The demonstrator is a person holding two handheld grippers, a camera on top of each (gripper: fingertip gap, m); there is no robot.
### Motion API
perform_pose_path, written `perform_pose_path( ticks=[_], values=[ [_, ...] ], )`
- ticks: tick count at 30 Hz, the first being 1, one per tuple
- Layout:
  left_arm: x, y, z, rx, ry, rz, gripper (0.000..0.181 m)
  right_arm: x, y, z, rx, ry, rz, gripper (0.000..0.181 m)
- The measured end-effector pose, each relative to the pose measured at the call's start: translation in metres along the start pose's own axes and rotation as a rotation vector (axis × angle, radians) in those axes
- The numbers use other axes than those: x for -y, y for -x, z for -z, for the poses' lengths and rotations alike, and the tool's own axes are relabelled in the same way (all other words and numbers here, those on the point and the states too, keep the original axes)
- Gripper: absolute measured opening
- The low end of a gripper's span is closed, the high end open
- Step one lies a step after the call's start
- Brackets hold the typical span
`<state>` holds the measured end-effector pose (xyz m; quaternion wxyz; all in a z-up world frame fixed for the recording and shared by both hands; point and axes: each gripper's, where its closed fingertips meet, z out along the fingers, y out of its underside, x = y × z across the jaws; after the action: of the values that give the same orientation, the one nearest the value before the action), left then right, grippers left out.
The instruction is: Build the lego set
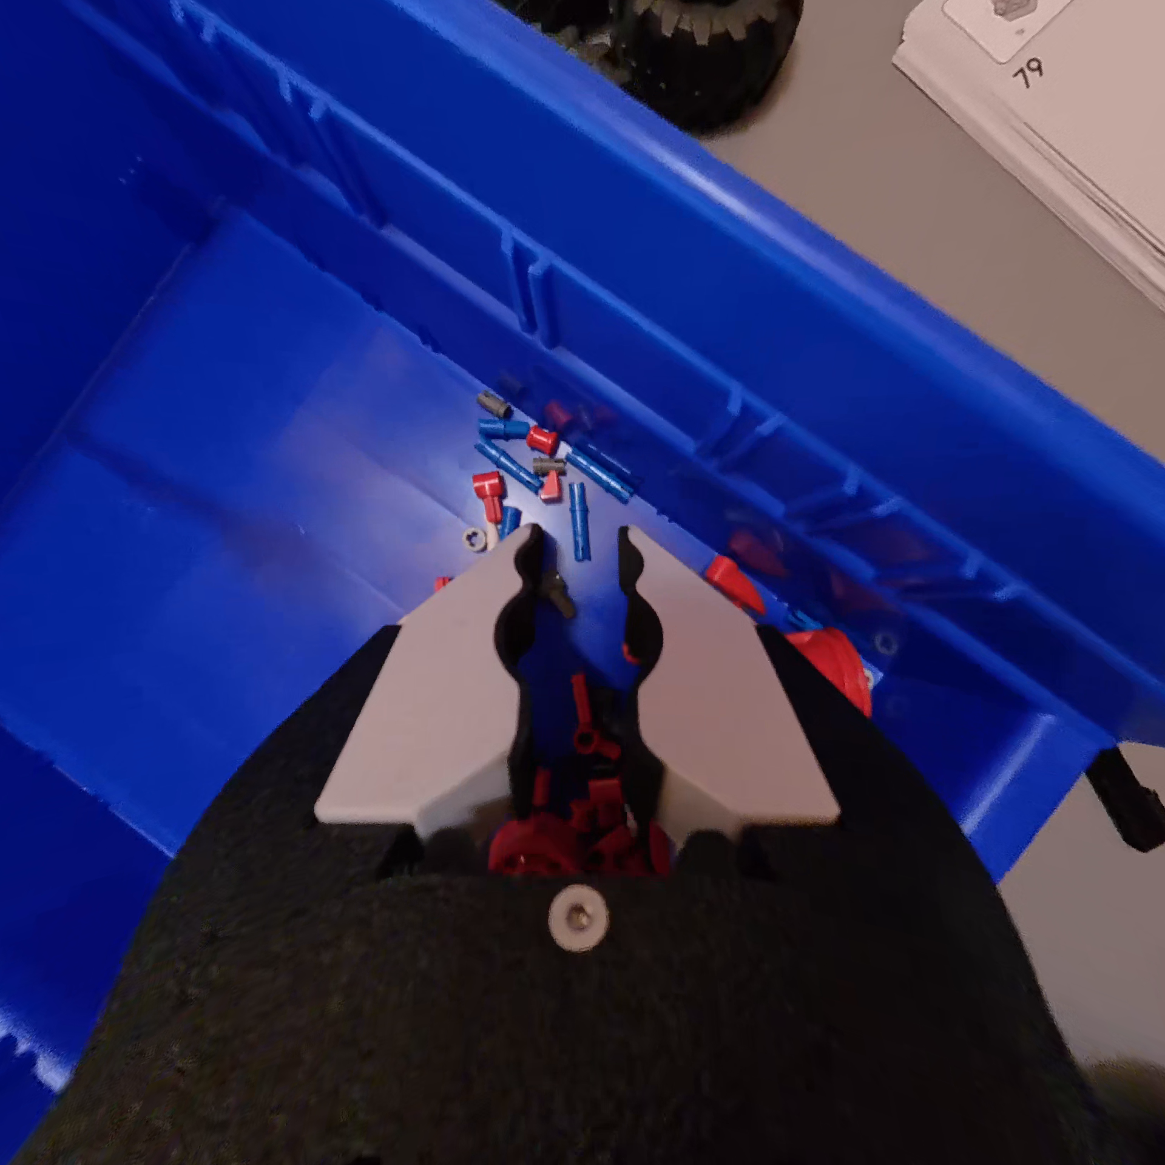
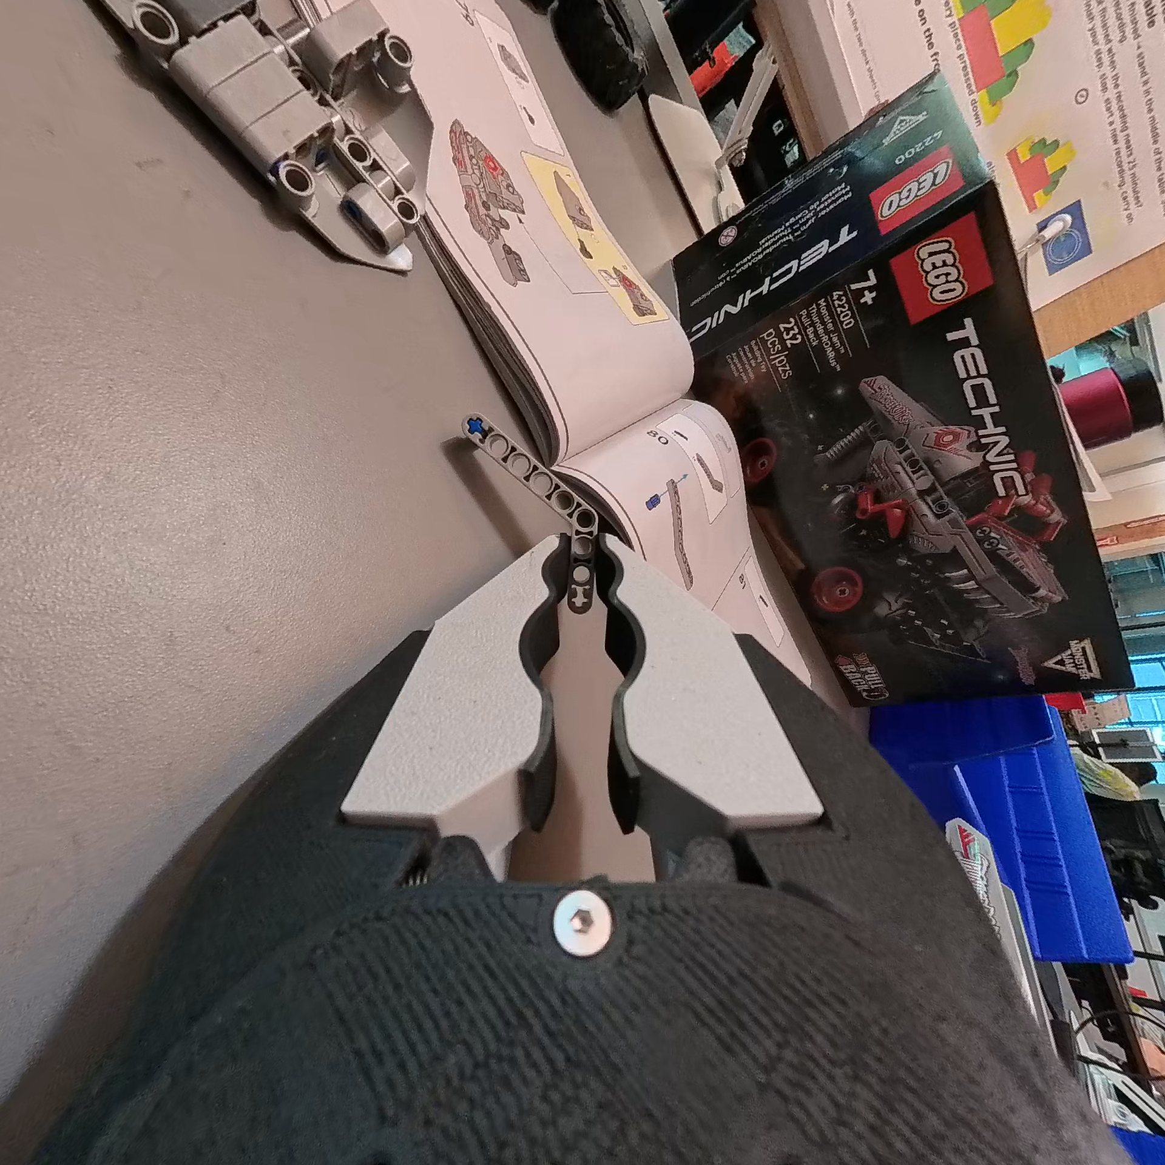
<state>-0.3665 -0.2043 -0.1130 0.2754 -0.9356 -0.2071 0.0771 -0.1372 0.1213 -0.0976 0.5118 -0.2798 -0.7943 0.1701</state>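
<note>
In the left wrist view my left gripper [image 1: 580, 536] is open and empty, held low inside a blue bin [image 1: 630, 239]. Several small blue pins [image 1: 579, 520], red connectors [image 1: 486, 492] and grey pins [image 1: 495, 403] lie on the bin floor just ahead of the fingertips. A small dark pin [image 1: 563, 592] lies between the fingers. In the right wrist view my right gripper [image 2: 581, 545] is shut on the short arm of a grey bent liftarm [image 2: 536, 479]. A blue pin [image 2: 476, 426] sits in the liftarm's far end. The part-built grey model [image 2: 284, 107] lies on the table at the far left.
The open instruction booklet [image 2: 567, 265] lies beside the liftarm, and also shows in the left wrist view [image 1: 1072, 126]. The set's box [image 2: 914, 441] stands behind the booklet. Black tyres [image 1: 706, 57] sit beyond the bin. More blue bins [image 2: 1021, 819] stand at the right. Red wheel parts [image 1: 826, 662] lie in the bin. Some 40 cm of space lies between my two pairs of fingers.
</note>
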Motion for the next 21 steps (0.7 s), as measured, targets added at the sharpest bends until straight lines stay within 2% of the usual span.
perform_pose_path(
  ticks=[2, 3, 7, 9, 15, 18, 21],
  values=[
    [0.002, 0.000, -0.002, -0.008, -0.014, 0.034, 0.019, 0.000, 0.000, 0.000, 0.000, 0.000, 0.000, 0.006],
    [0.002, 0.002, -0.002, -0.004, -0.013, 0.054, 0.008, 0.000, 0.000, 0.000, 0.000, -0.001, 0.000, 0.006],
    [0.003, -0.002, 0.005, -0.023, -0.010, 0.049, 0.005, 0.001, 0.001, 0.001, 0.005, -0.007, 0.003, 0.006],
    [0.016, -0.002, 0.021, -0.024, -0.084, 0.063, 0.003, 0.002, 0.001, 0.001, 0.012, -0.013, 0.001, 0.006],
    [0.047, 0.009, 0.086, 0.122, -0.247, 0.059, 0.002, 0.004, 0.002, 0.002, 0.019, -0.027, 0.003, 0.006],
    [0.071, -0.007, 0.113, 0.160, -0.326, -0.009, 0.002, 0.006, 0.006, 0.003, 0.070, -0.011, -0.052, 0.006],
    [0.101, -0.040, 0.130, 0.151, -0.403, -0.103, 0.001, 0.013, -0.001, 0.014, 0.118, 0.014, -0.156, 0.005]
  ],
)
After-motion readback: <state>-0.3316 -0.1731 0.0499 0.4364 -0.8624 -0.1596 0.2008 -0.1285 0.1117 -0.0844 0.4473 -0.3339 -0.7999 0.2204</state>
